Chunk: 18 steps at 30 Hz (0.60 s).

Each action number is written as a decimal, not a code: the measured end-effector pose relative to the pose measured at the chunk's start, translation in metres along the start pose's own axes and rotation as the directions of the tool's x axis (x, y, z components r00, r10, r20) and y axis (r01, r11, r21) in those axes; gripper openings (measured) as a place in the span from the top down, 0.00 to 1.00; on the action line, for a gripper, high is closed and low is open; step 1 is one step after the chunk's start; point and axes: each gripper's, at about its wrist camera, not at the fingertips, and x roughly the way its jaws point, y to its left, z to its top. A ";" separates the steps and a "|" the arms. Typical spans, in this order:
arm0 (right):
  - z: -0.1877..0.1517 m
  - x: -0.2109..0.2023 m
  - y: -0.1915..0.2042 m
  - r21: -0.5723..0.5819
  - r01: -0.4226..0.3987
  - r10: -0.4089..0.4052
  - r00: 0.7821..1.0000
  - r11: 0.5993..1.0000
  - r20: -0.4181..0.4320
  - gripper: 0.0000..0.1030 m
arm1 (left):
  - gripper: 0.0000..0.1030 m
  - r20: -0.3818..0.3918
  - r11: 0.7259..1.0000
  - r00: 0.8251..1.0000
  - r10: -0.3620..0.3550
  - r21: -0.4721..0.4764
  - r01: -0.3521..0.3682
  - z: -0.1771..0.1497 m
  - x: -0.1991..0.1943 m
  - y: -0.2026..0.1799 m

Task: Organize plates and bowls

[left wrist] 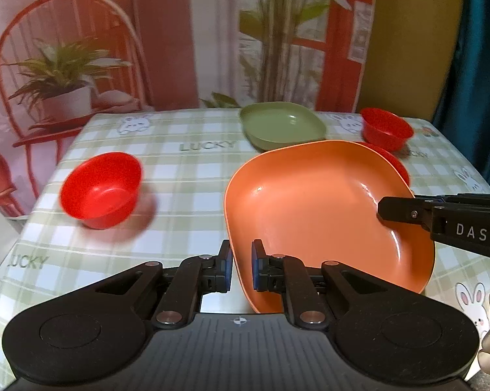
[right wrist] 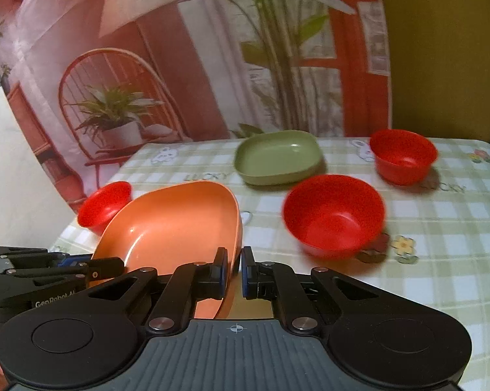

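Both tools are clamped on opposite edges of the square orange plastic plate [left wrist: 313,215]: the left tool [left wrist: 241,267] pinches its near rim and the right tool [right wrist: 233,272] its other side, the plate tilted above the desk [left wrist: 186,176] with its green-checked cloth. A square green plate [right wrist: 277,158] sits at the back, with three round red plastic bowls [right wrist: 334,216] spread around it.

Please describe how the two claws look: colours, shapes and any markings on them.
Both are matte black. The left claw and right claw each have two angular linkage arms with silver pivot pins, blue pads inside the fingertips, round black discs on both sides, and a ribbed grey base with a crosshair mark. White lettering is printed on their sides.
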 end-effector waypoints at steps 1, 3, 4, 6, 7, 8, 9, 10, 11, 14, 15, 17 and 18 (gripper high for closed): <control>-0.001 -0.002 -0.004 0.009 0.003 -0.003 1.000 1.000 0.000 0.92 | 0.87 -0.002 1.000 1.000 -0.004 0.003 0.004 0.000 0.001 -0.003; -0.003 -0.005 -0.013 0.028 0.007 -0.007 1.000 1.000 -0.003 0.92 | 0.87 -0.009 1.000 1.000 -0.015 0.009 0.015 -0.002 0.003 -0.012; -0.005 -0.007 -0.017 0.038 0.009 -0.009 1.000 0.999 -0.002 0.92 | 0.87 -0.012 1.000 1.000 -0.019 0.012 0.019 -0.002 0.004 -0.016; -0.007 -0.011 -0.024 0.051 0.011 -0.011 1.000 0.999 0.000 0.92 | 0.87 -0.018 0.999 0.999 -0.029 0.016 0.029 -0.004 0.004 -0.021; -0.009 -0.013 -0.027 0.057 0.012 -0.013 1.000 0.998 0.001 0.92 | 0.87 -0.020 0.999 0.999 -0.033 0.016 0.034 -0.005 0.005 -0.023; -0.009 -0.014 -0.029 0.062 0.013 -0.013 1.000 0.998 0.004 0.92 | 0.87 -0.021 0.999 0.999 -0.038 0.017 0.038 -0.005 0.005 -0.026; -0.010 -0.016 -0.032 0.066 0.013 -0.013 1.000 0.998 0.007 0.92 | 0.87 -0.022 0.999 0.999 -0.041 0.016 0.042 -0.005 0.005 -0.028; -0.010 -0.018 -0.035 0.071 0.013 -0.013 1.000 0.997 0.010 0.92 | 0.87 -0.021 0.999 0.999 -0.046 0.015 0.046 -0.006 0.004 -0.030; -0.011 -0.019 -0.037 0.076 0.013 -0.014 1.000 0.997 0.012 0.92 | 0.87 -0.022 0.999 0.998 -0.050 0.013 0.050 -0.006 0.004 -0.031; -0.009 -0.018 -0.042 0.089 0.014 -0.015 1.000 0.996 0.014 0.92 | 0.87 -0.029 0.998 0.998 -0.062 0.005 0.062 -0.008 0.004 -0.036; -0.009 -0.018 -0.044 0.090 0.015 -0.017 1.000 0.996 0.013 0.92 | 0.87 -0.033 0.998 0.997 -0.066 0.002 0.066 -0.010 0.003 -0.038; -0.010 -0.017 -0.046 0.091 0.015 -0.015 1.000 0.996 0.008 0.92 | 0.87 -0.040 0.997 0.997 -0.072 0.001 0.072 -0.013 0.004 -0.040; -0.010 -0.017 -0.047 0.091 0.013 -0.014 1.000 0.996 0.004 0.92 | 0.87 -0.045 0.997 0.996 -0.074 0.000 0.075 -0.014 0.004 -0.040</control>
